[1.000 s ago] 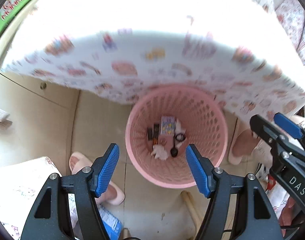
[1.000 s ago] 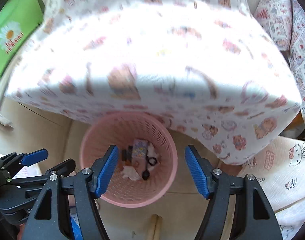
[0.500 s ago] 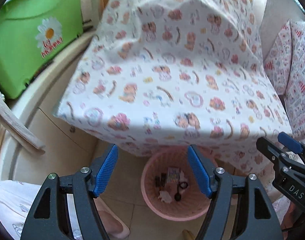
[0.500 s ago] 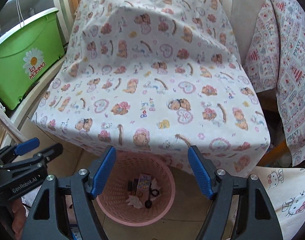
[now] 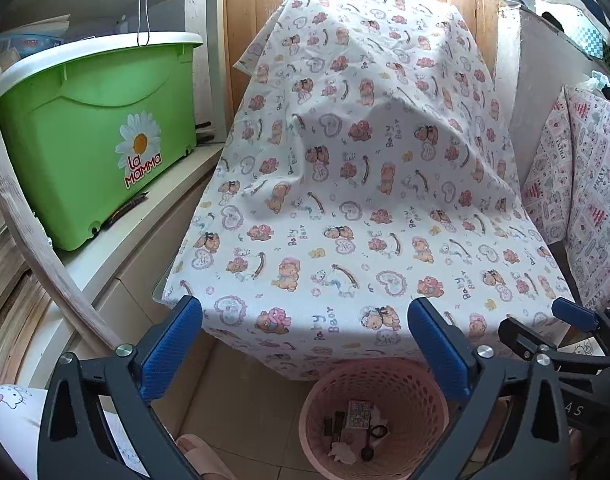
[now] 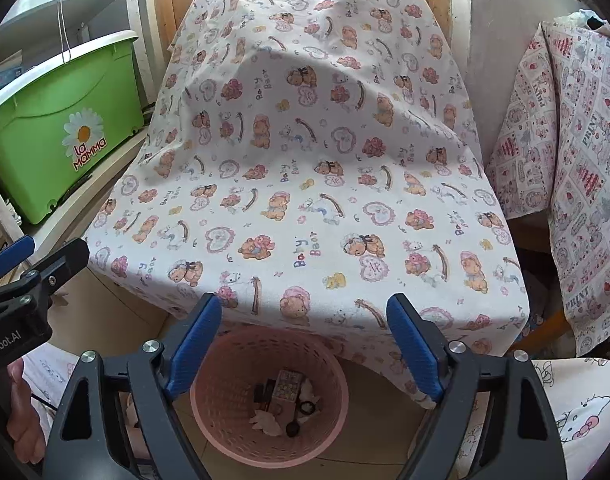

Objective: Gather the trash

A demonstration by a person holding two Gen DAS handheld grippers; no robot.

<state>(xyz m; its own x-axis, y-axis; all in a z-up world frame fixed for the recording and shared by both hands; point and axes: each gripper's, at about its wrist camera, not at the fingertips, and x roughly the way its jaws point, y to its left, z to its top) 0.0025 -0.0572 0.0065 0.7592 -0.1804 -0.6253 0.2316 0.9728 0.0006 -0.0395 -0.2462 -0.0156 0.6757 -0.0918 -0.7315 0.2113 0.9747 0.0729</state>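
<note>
A pink mesh trash basket [image 5: 421,404] [image 6: 229,412] stands on the floor, partly under the front edge of a table covered with a bear-print cloth [image 5: 365,200] [image 6: 305,160]. Inside it lie a small printed box [image 5: 359,414] [image 6: 287,386], crumpled paper [image 6: 267,420] and small dark items. My left gripper [image 5: 305,344] is open and empty, raised above the basket. My right gripper [image 6: 303,336] is open and empty, also raised above the basket. Each gripper shows at the edge of the other's view.
A green plastic tub [image 5: 93,140] [image 6: 61,120] sits on a white cabinet at the left. A wooden rail [image 5: 37,248] leans in front of it. Patterned fabric [image 5: 585,200] [image 6: 565,160] hangs at the right. A pink slipper [image 5: 201,456] lies on the floor beside the basket.
Both grippers have lifted and tilted up away from the basket. The basket has dropped to the bottom of both views, and the table top and green tub have come into sight.
</note>
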